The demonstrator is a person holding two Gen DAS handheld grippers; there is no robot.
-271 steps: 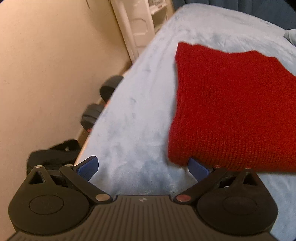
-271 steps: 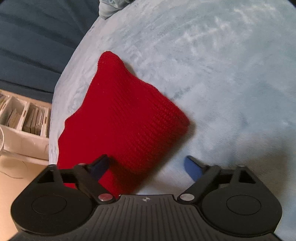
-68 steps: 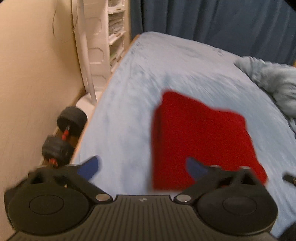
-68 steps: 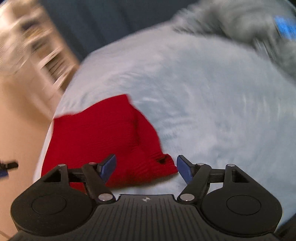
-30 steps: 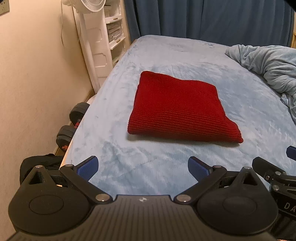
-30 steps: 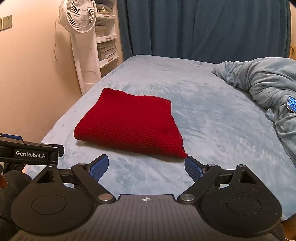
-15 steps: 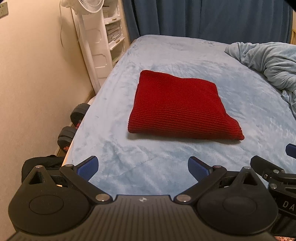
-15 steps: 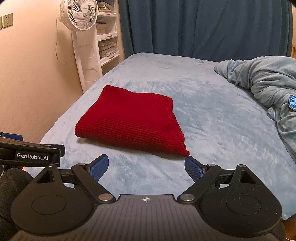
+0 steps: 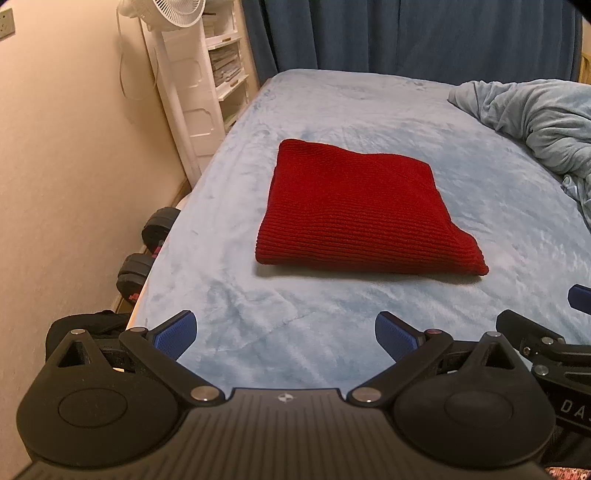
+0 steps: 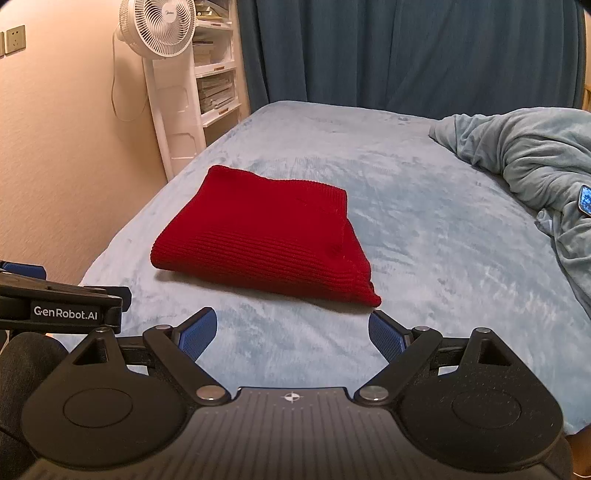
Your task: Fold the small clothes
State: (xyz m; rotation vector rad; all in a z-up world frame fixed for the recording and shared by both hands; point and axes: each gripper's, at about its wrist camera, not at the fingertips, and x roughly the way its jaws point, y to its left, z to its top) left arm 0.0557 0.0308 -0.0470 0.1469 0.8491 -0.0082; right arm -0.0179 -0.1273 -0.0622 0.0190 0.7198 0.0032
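On the bed [image 9: 332,110], the folded red knit [image 9: 358,214] is lying flat near the left edge, well ahead of both grippers. Left gripper [image 9: 286,334] is hanging with jaws wide apart, nothing between them, knit ahead. Right gripper [image 10: 291,332] is also standing wide apart and empty; the knit's near corner is sitting just beyond its right pad [image 10: 384,338], probably not touching.

Beige wall [image 10: 55,155] left, white fan [image 10: 157,26] and shelf unit [image 10: 218,74] far left. Dark blue curtain [image 10: 406,51] behind light-blue bed [image 10: 424,206].
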